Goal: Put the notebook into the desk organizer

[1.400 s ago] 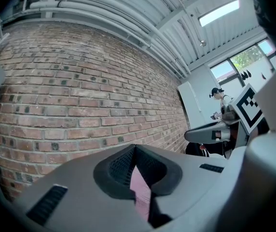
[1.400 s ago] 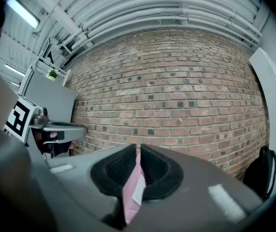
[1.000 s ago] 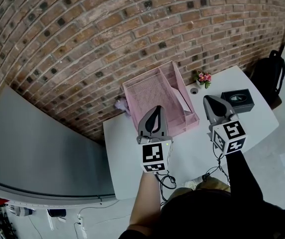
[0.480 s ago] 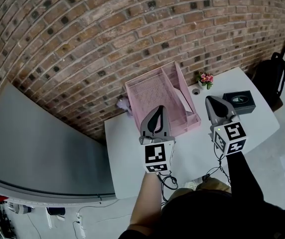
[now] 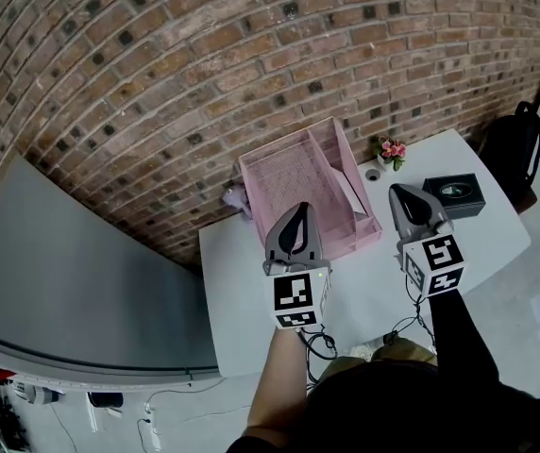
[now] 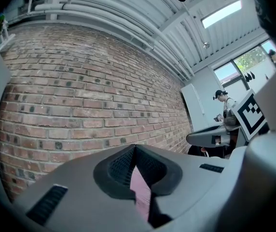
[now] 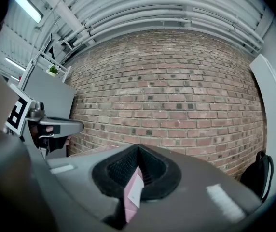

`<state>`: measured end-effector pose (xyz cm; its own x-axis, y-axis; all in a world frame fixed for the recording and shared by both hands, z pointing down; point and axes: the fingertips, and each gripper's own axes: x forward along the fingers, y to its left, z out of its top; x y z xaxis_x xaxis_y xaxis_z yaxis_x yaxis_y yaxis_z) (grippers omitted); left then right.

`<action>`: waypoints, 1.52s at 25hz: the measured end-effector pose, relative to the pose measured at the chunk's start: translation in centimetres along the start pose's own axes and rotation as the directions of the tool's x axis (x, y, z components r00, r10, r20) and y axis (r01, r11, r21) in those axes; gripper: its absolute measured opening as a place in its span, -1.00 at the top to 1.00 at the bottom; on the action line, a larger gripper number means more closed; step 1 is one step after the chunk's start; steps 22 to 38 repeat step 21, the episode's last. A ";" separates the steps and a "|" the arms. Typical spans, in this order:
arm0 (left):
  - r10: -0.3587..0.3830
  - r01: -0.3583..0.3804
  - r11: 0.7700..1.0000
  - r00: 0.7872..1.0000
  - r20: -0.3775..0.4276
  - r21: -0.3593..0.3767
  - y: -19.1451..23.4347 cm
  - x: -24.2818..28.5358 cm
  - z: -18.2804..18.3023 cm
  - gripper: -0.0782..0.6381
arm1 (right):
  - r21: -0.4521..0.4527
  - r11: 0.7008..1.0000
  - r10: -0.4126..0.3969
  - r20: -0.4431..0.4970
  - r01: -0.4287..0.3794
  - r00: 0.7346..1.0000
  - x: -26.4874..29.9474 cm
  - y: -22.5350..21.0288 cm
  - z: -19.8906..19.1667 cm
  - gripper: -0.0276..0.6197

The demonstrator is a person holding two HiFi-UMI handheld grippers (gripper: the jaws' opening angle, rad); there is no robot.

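While standing at a white table [image 5: 242, 281], holding a gripper in each hand and stretching a bare left forearm [image 5: 275, 385] and a black right sleeve [image 5: 459, 338] forward, with cables [image 5: 317, 343] dangling under the wrists. Hovering both tools over the near half of the table, touching nothing. Pressing the jaws of the left gripper [image 5: 296, 213] together, tip against tip, clamping nothing; glimpsing only a pink strip through the slit below the tips. Doing likewise with the right gripper [image 5: 400, 194]: jaws closed tip to tip, empty, with a pink shape bearing a white patch peeping through the slit. Aiming the left gripper toward the near edge of the pink mesh organizer [image 5: 294, 179], and carrying the right gripper just off the organizer's near right corner. Finding the organizer sitting at the back of the table against the brick wall [image 5: 204, 55], divided into a wide left section and a narrow right one. Seeing the notebook [image 5: 347, 194], pale and flat, already lying slantwise in that narrow right section. Passing, beside the organizer's far right corner, a small pot of pink flowers [image 5: 386, 151], and further right a black box [image 5: 451, 192]. Ending with a black backpack [image 5: 511, 144] beyond the table's right end and a grey partition [image 5: 81, 281] on the left.
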<state>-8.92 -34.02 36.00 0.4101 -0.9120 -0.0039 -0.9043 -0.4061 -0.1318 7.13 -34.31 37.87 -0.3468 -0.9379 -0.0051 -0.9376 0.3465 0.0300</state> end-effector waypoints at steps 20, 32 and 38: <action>-0.040 0.040 0.999 0.999 0.010 0.030 -1.5 0.3 0.5 0.76 | -0.015 1.000 0.008 -0.011 -0.008 1.000 0.1 0.3 -0.4 0.91; -0.042 0.042 0.999 0.999 0.011 0.031 -1.6 0.3 0.6 0.76 | -0.017 1.000 0.008 -0.011 -0.009 1.000 0.1 0.3 -0.4 0.91; -0.042 0.042 0.999 0.999 0.011 0.031 -1.6 0.3 0.6 0.76 | -0.017 1.000 0.008 -0.011 -0.009 1.000 0.1 0.3 -0.4 0.91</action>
